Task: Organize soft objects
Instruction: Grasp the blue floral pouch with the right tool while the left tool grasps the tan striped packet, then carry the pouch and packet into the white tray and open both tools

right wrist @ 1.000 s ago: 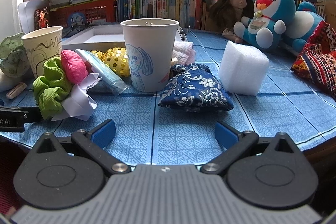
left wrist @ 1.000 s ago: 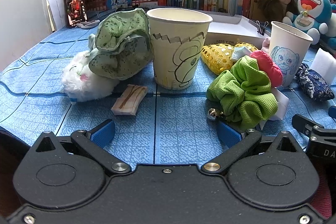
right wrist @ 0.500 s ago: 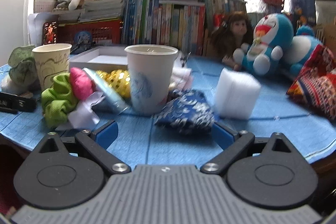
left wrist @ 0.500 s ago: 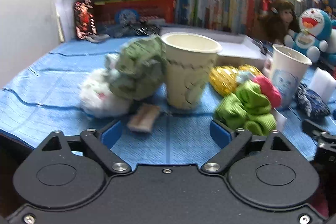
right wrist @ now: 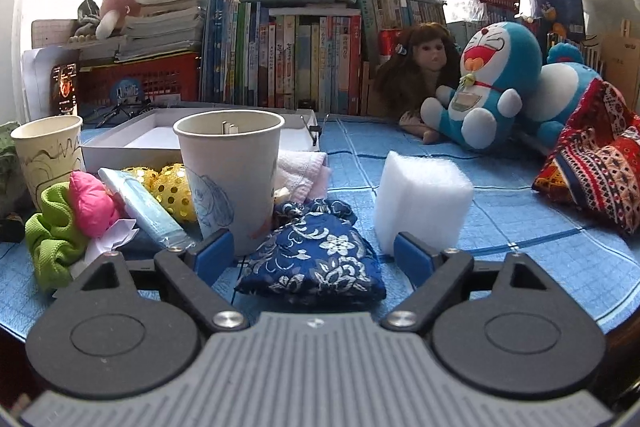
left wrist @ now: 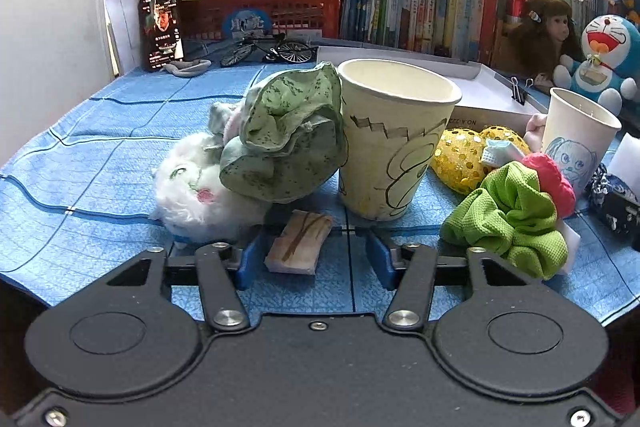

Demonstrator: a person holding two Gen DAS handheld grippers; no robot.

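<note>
While two paper cups stand on the blue cloth-covered table [left wrist: 120,147], the soft things crowd around them. The cream cup [left wrist: 394,139], tapered and marked with dark line drawing, has three neighbours to its left and front: one white fluffy plush [left wrist: 192,191], one crumpled green patterned cloth [left wrist: 288,139] resting on the plush and against the cup, and one small flat beige pad [left wrist: 298,243] with brown lines. The left gripper [left wrist: 316,259] is closing, its blue pads either side of that pad; the left one sits just beside it, the right one is apart, so nothing is clamped.

To the right lie one lime-green waffle-textured scrunchie [left wrist: 516,219], one pink puffy ball [left wrist: 554,179] and one yellow sequined piece [left wrist: 464,159].

In the right wrist view, the white cup with a blue drawing [right wrist: 232,179] stands by one dark blue floral brocade pouch [right wrist: 316,259], limp and glossy, and one white foam block [right wrist: 424,199], squarish with a fuzzy surface. The right gripper [right wrist: 314,259] is closing too, jaws wide around the pouch, pads not pressing it.
</note>
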